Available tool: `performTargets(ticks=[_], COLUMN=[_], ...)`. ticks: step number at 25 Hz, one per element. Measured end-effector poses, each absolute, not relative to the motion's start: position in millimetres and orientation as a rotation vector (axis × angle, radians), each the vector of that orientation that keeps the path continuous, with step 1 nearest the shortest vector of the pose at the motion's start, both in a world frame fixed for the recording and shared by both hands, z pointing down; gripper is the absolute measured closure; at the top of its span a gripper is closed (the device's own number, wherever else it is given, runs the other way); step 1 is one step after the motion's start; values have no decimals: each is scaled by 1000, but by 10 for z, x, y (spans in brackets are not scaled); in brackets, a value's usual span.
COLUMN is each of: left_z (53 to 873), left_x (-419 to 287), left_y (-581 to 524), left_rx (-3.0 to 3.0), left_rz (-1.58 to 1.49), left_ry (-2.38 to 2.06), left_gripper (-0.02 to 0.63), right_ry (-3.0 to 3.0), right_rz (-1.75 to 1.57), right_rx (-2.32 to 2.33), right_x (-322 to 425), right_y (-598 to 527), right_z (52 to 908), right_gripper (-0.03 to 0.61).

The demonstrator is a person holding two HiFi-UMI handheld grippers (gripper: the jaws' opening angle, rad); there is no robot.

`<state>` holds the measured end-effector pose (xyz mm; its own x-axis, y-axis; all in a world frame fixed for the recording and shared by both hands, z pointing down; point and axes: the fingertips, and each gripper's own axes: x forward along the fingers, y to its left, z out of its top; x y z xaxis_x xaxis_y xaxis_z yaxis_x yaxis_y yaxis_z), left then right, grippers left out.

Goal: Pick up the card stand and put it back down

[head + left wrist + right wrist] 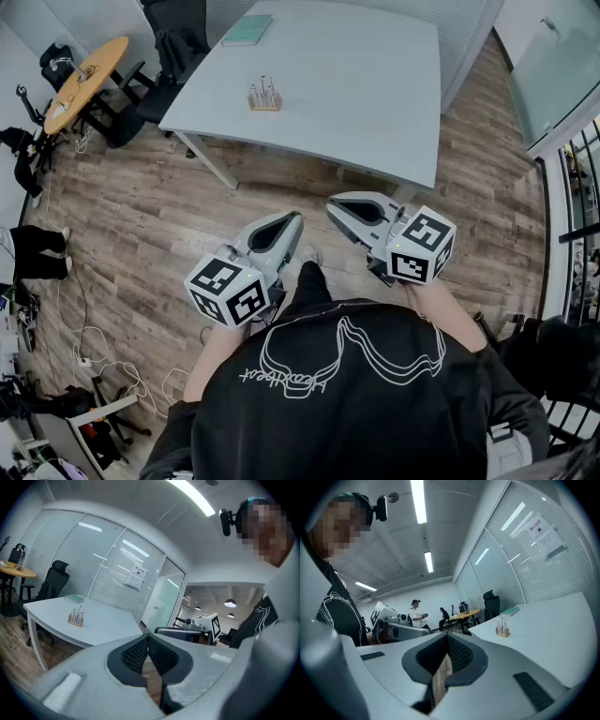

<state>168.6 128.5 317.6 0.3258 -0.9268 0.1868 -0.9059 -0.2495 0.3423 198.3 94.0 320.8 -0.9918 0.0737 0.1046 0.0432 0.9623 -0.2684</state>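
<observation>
1. Shirt (pixel 347 394) fills the head view's lower edge. Just beyond it the left gripper (pixel 292 218) and right gripper (pixel 337 208) hang over the floor (pixel 141 225), both clenched on nothing, short of the bench (pixel 375 103).
2. On the bench's near left part sits the card stand (pixel 264 97), well apart from both grippers. It lies at about 12 o'clock from the left gripper and 11 o'clock from the right, so the left looks the nearer, though not by much.
3. Its wooden base seems to run 9-to-3 in the head view, broadside to the grippers. Either one must open before it can take the stand.
4. Only the head view shows the stretch of floor still to cross. The gripper views show the pads pressed together. They also give the stand in profile, with thin uprights on the base, at 10 o'clock in the left gripper view (pixel 76 617) and 2 o'clock in the right (pixel 502 629).
</observation>
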Motion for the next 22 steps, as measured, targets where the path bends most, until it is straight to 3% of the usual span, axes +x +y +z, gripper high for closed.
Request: performTargets(ticks=[22], left_z=[2674], left_x=[1661], left_y=[1426], left_rx=[2250], left_rz=[-23], left_ry=[-1773], left_gripper=[598], right_ry=[-3084], right_rz=[209], right_rx=[-197], right_x=[1926], right_y=[1102], right_z=[2663], right_gripper=[569])
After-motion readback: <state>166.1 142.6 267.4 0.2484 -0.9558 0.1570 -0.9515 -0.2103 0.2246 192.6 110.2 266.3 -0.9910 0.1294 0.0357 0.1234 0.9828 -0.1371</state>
